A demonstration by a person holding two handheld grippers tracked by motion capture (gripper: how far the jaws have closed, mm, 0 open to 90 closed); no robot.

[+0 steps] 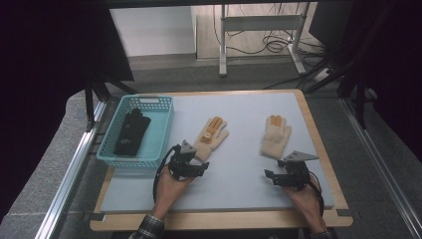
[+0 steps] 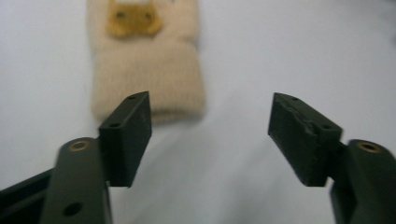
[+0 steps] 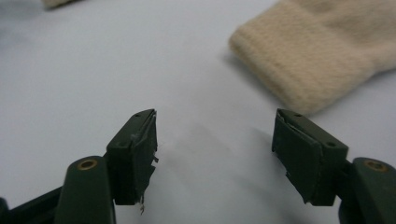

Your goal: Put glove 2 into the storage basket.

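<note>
Cream gloves (image 1: 211,135) (image 1: 276,135) lying apart on mat (image 1: 239,164), black gloves (image 1: 130,132) in basket (image 1: 155,130)

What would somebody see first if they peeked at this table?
Probably the two cream gloves lying flat on the pale mat: the left glove has orange fingers and a patch, and the right glove has orange fingertips. Next, the left gripper and right gripper, both open just short of the cuffs. At the left sits a turquoise basket with a black glove inside.
</note>
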